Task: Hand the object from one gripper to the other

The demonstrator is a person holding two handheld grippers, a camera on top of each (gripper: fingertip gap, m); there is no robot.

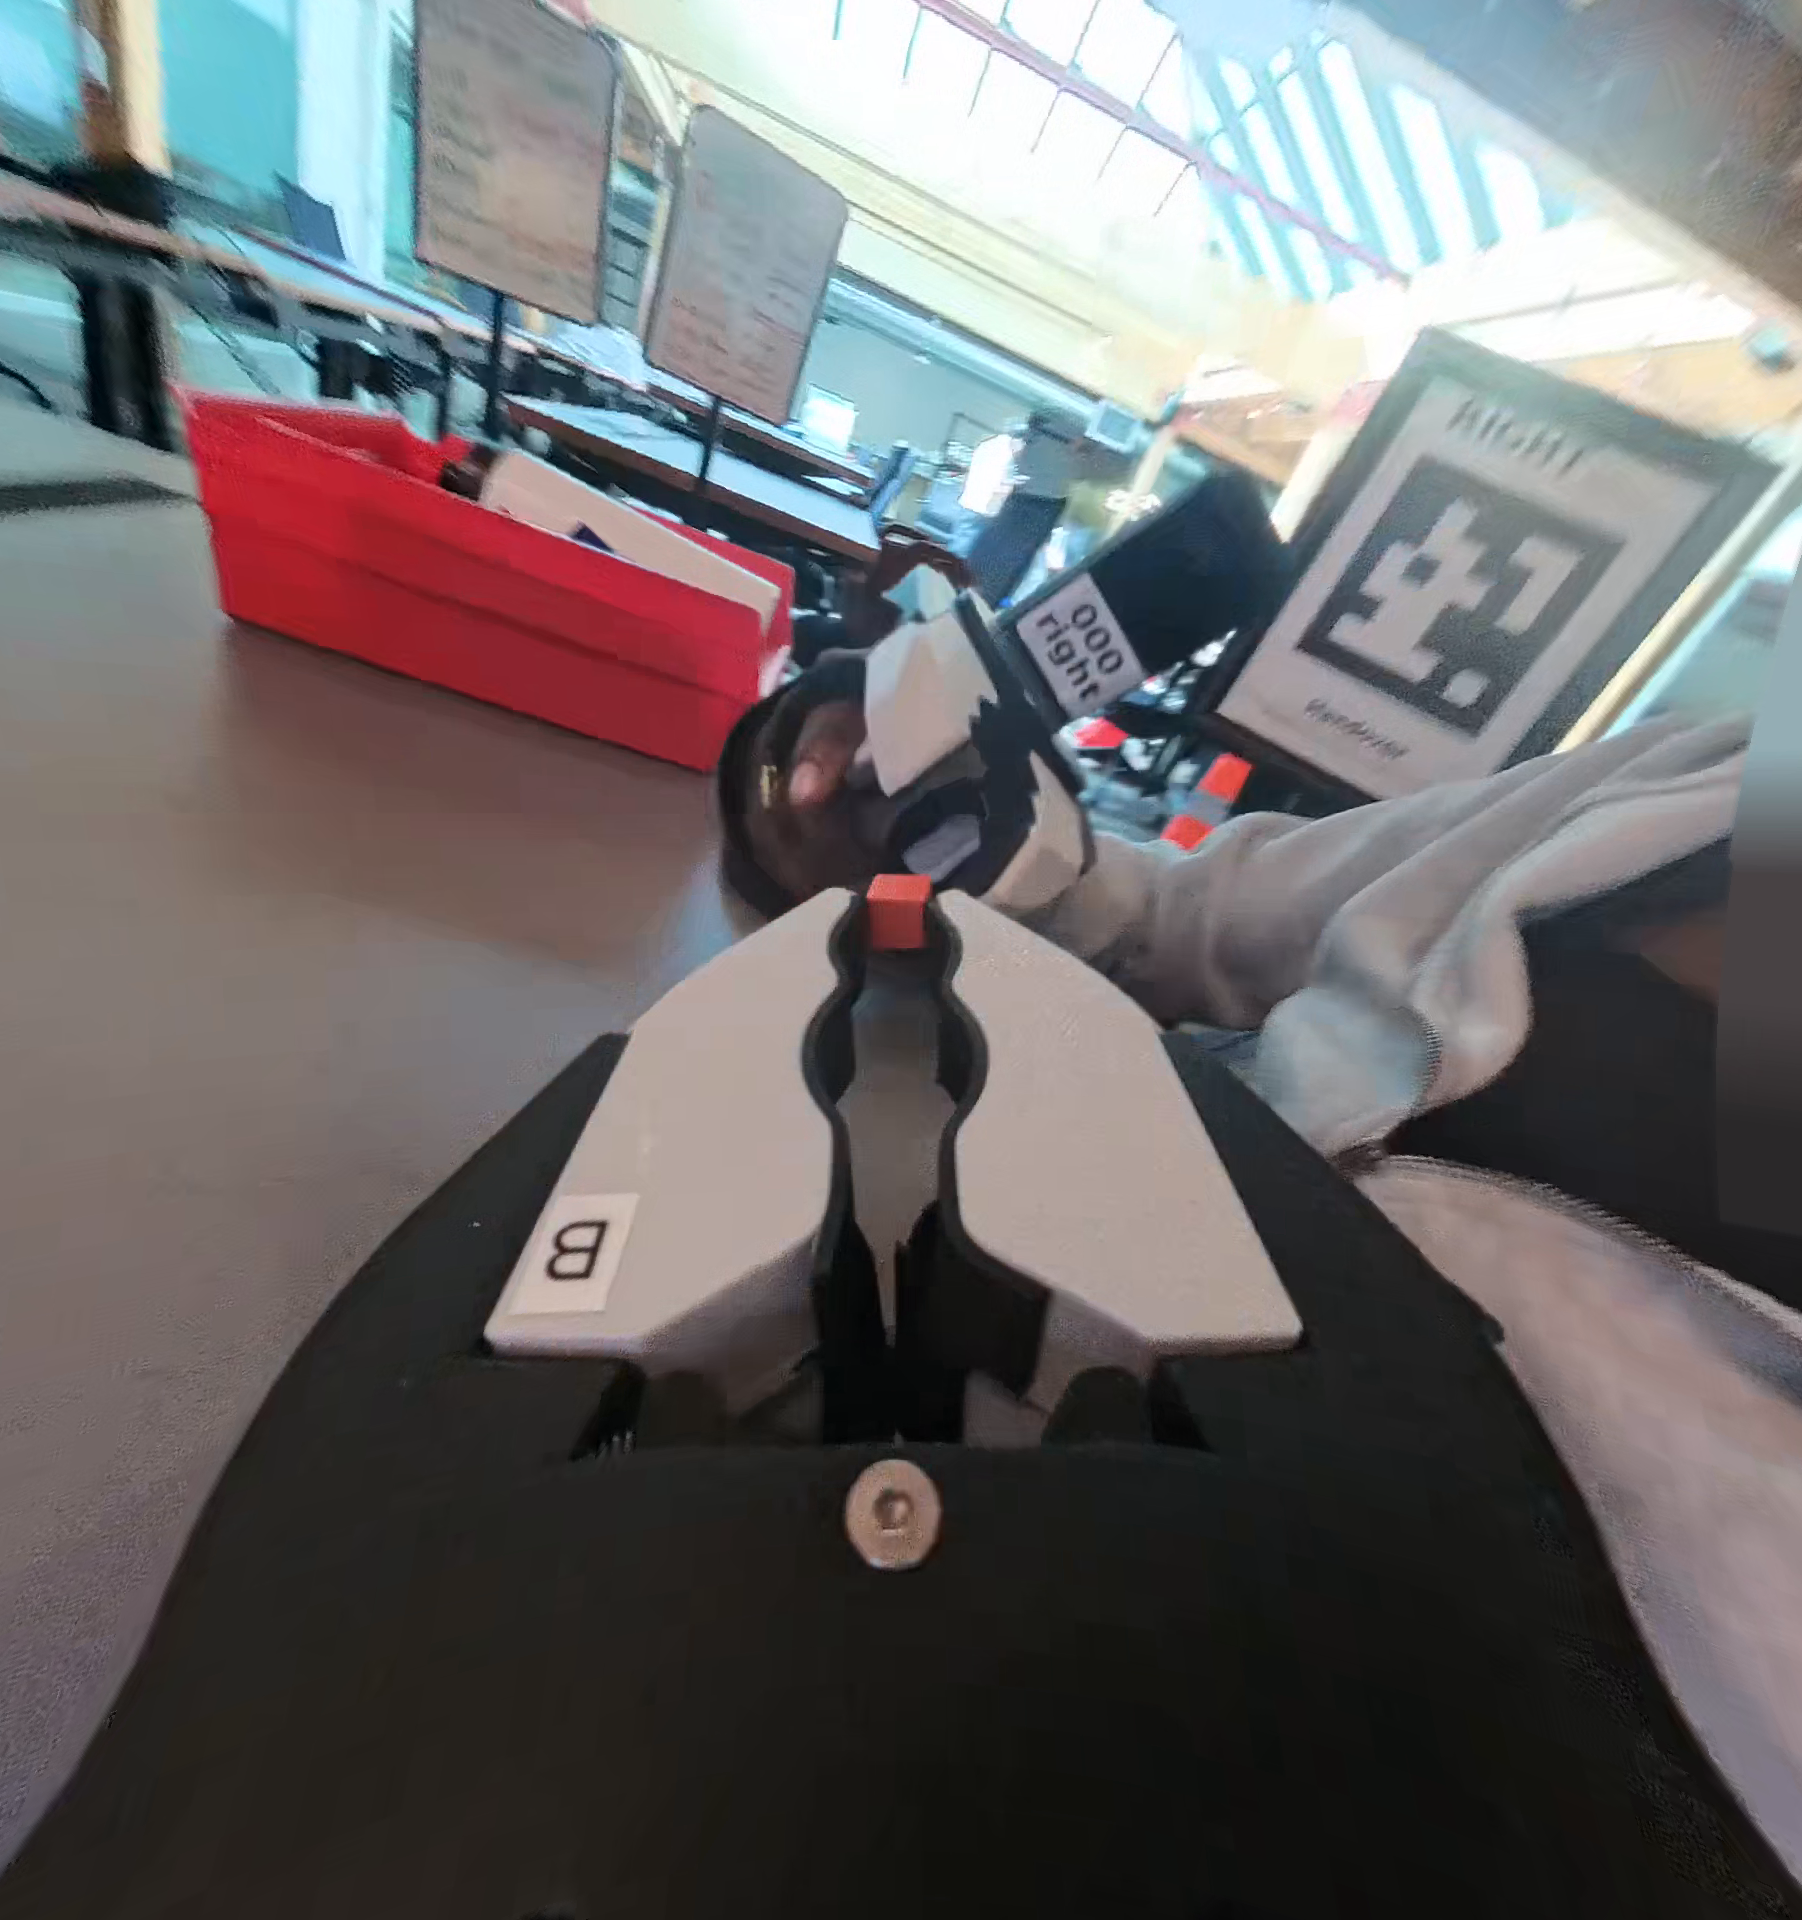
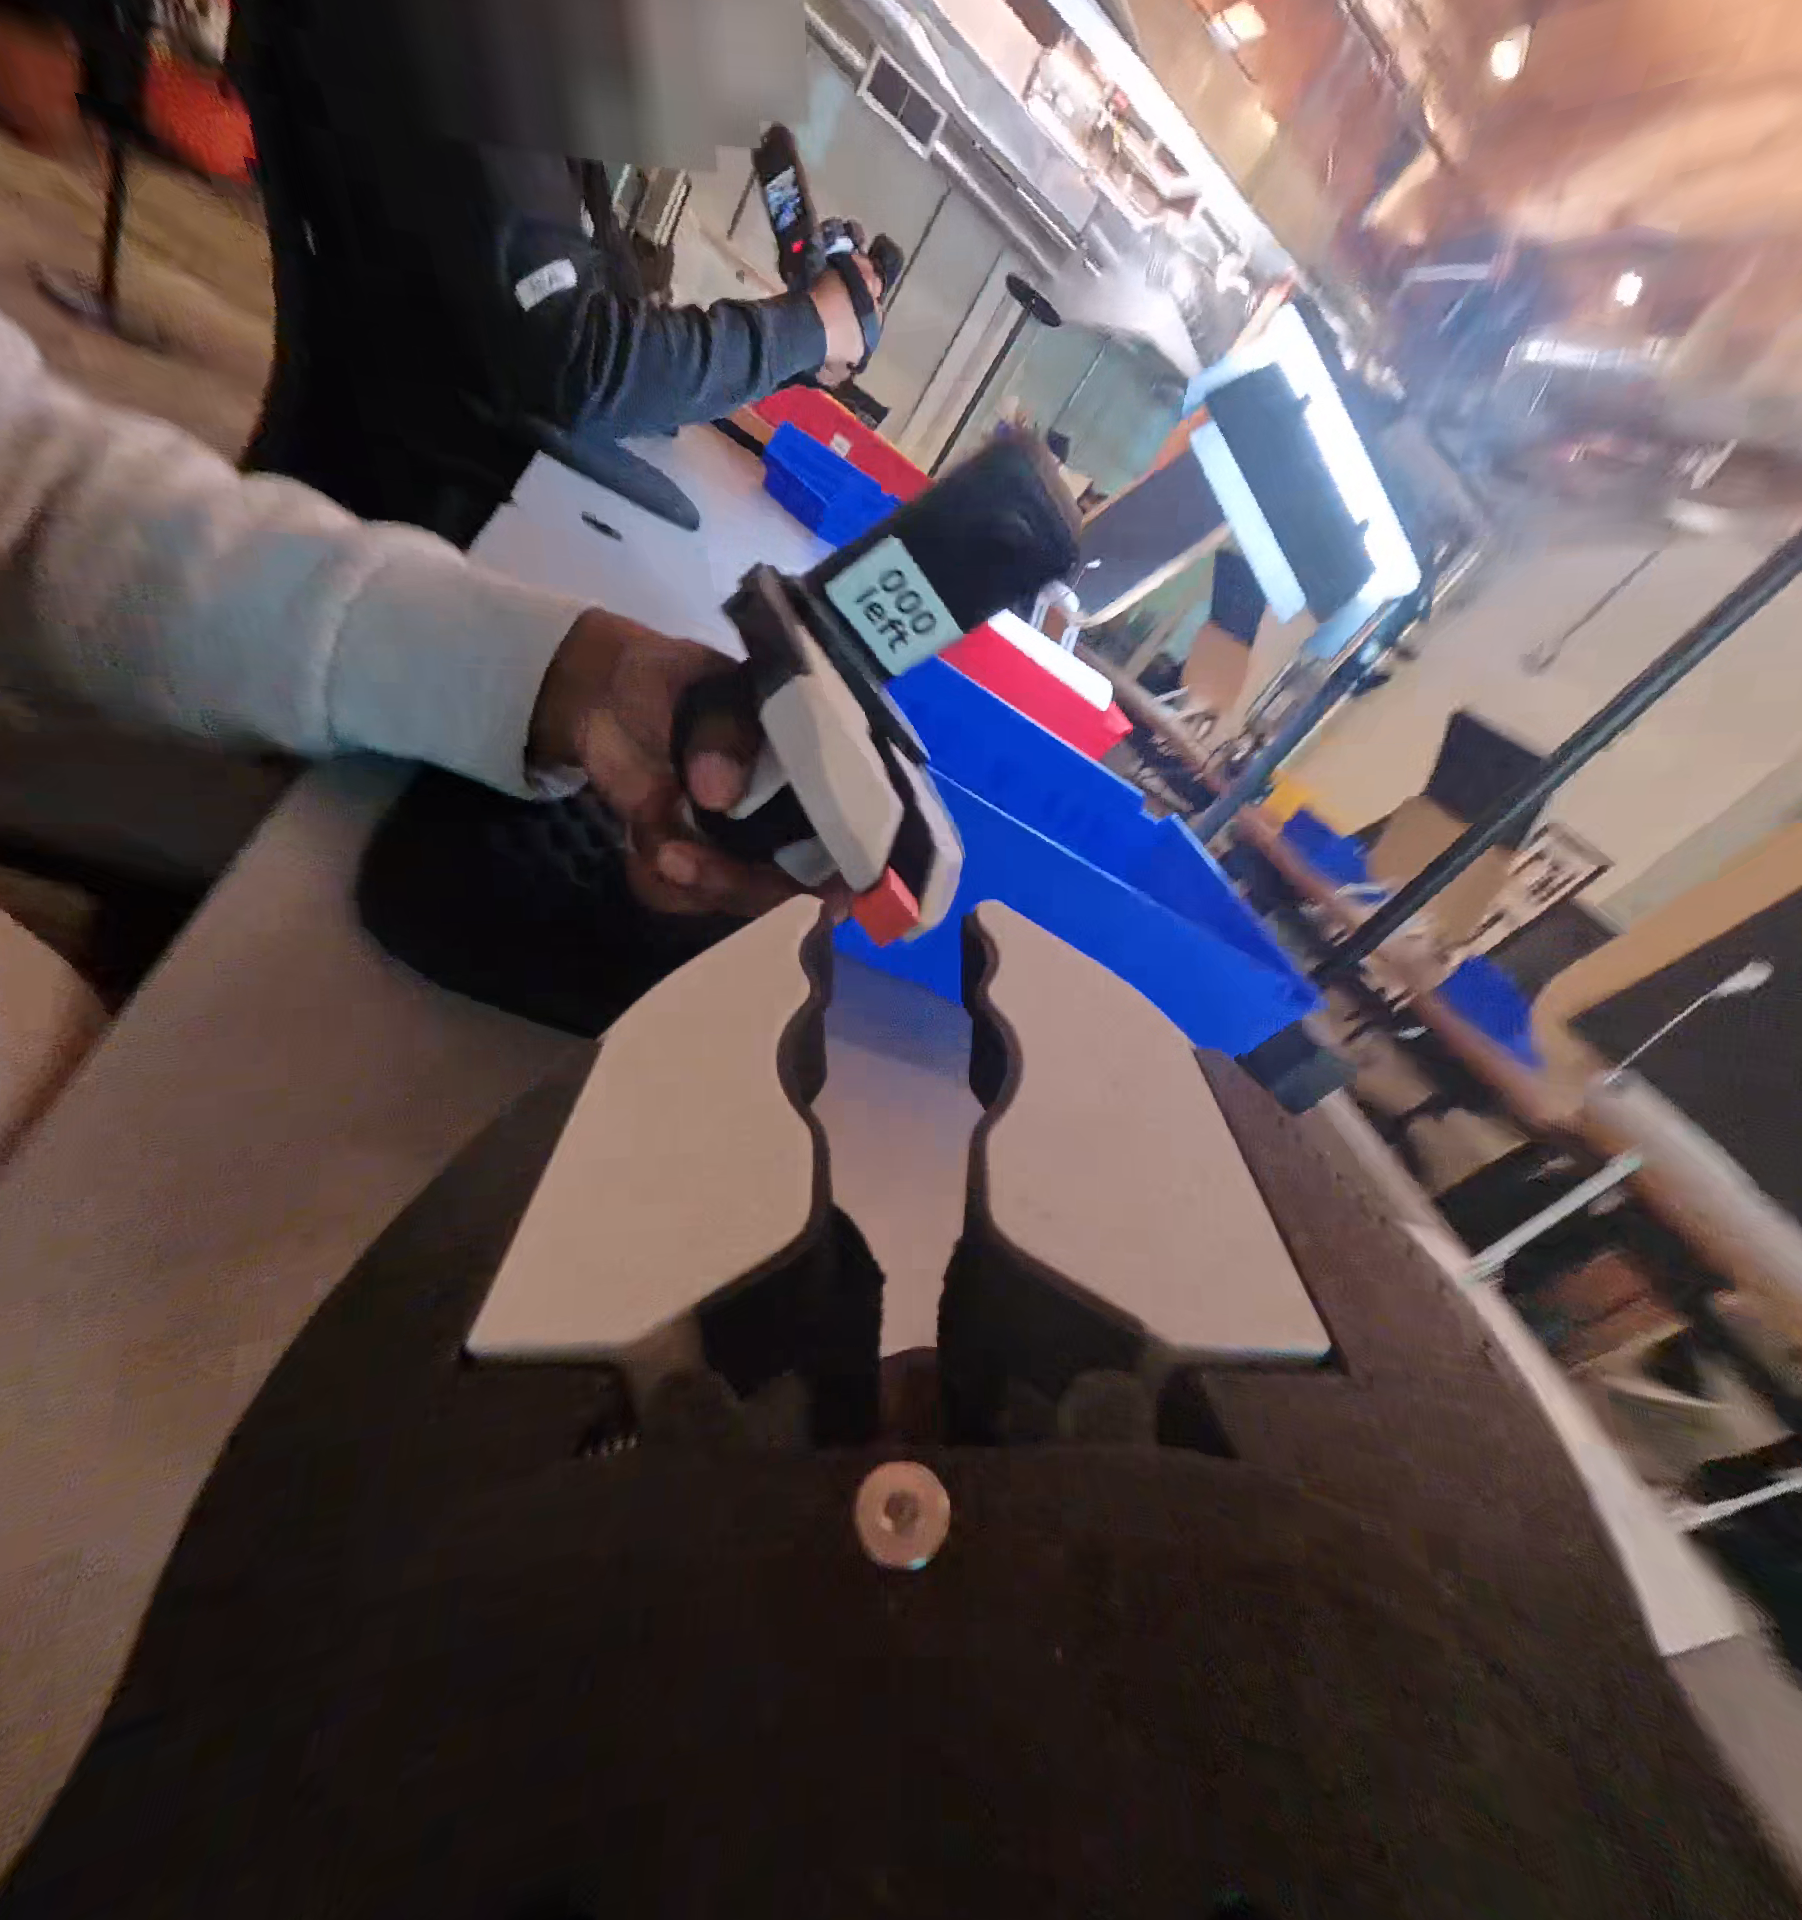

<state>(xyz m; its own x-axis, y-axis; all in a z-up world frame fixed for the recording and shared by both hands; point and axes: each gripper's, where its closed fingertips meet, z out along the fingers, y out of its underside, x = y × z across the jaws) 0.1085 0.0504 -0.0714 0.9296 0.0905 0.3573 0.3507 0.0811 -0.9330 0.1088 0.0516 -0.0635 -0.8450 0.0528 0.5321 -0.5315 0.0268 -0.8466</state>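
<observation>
A small red block (image 1: 895, 914) is pinched between the tips of my left gripper (image 1: 895, 902), which is shut on it above the brown table (image 1: 253, 883). My right gripper (image 1: 964, 790) is just beyond the block, held by a hand in a light grey sleeve. In the right wrist view my right gripper (image 2: 902, 920) is open, with a clear gap between its grey fingers. The left gripper (image 2: 902, 883) comes in from above left and holds the red block (image 2: 884, 912) at the mouth of that gap, close to the left fingertip (image 2: 809, 920).
A red bin (image 1: 440, 613) holding a white item stands on the table at the back left. A blue bin (image 2: 1105, 904) lies beyond the grippers, with a red bin (image 2: 1022, 665) behind it. A person in dark clothes (image 2: 409, 312) stands behind. A black-and-white marker board (image 1: 1479, 592) stands at the right.
</observation>
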